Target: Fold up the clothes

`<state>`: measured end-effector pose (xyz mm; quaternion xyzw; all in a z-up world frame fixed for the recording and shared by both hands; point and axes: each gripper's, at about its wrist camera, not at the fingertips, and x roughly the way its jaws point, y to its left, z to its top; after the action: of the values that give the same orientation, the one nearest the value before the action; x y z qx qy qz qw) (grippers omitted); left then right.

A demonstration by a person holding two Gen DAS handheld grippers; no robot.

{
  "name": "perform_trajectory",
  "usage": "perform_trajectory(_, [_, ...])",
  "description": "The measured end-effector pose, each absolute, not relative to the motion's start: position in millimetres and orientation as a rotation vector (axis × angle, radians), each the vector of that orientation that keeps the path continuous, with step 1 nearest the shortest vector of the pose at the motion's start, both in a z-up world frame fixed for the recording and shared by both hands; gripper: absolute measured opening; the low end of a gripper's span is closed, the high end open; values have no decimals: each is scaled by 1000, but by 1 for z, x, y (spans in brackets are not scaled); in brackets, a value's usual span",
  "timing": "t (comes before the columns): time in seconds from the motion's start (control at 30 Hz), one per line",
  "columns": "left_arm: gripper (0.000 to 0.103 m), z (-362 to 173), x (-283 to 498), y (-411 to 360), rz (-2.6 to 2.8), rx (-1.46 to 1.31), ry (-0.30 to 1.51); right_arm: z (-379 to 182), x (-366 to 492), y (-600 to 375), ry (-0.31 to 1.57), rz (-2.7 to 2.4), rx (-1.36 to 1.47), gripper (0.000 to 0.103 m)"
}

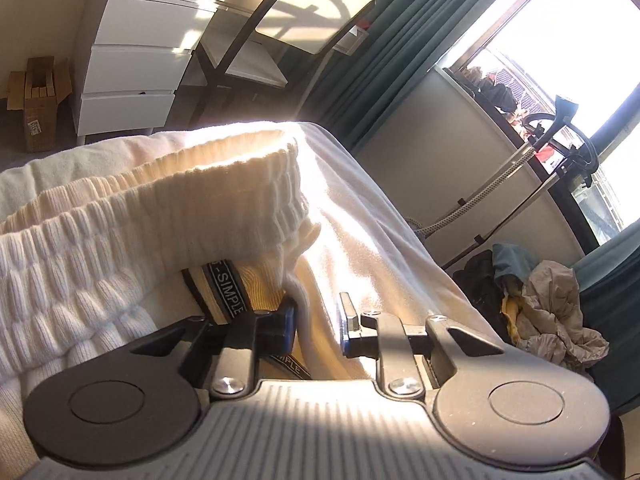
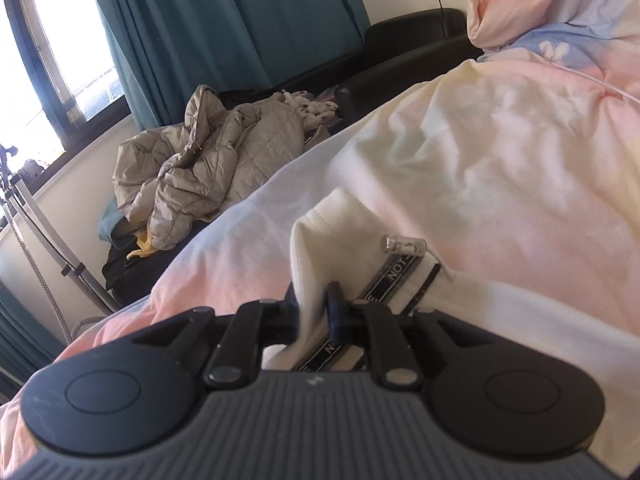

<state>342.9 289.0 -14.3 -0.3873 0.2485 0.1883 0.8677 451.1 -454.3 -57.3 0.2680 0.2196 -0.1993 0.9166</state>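
Note:
A cream knit garment [image 1: 120, 232] with a ribbed elastic waistband and a black drawstring tape [image 1: 226, 284] printed "SIMPLE" lies on the bed. My left gripper [image 1: 316, 320] is right at the waistband; its jaws stand apart with cream fabric and the white cord between them. My right gripper [image 2: 320, 312] is shut on a corner of the same cream garment [image 2: 320, 240], beside the black "NOT" tape [image 2: 394, 276] with its metal tip [image 2: 402, 245].
A pastel pink, yellow and blue duvet [image 2: 500, 152] covers the bed. A beige puffer jacket [image 2: 208, 160] lies on a pile beside it. Teal curtains [image 2: 224, 16], a window, a garment steamer stand [image 1: 560, 140] and white drawers [image 1: 136, 64] surround the bed.

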Motion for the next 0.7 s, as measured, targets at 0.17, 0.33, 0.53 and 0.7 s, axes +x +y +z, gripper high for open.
perform_trajectory(0.17, [71, 3, 287, 265, 261, -805, 424, -36, 393, -452, 402, -367, 589, 34])
perform_trajectory(0.33, [79, 1, 207, 241, 203, -883, 407, -20, 314, -461, 374, -351, 751, 39])
perform_trajectory(0.53, [83, -20, 145, 254, 244, -1042, 546, -28, 233, -465, 349, -329, 910, 53])
perform_trajectory(0.7, [84, -50, 145, 271, 276, -1111, 604, -67, 209, -461, 402, -268, 1081, 56])
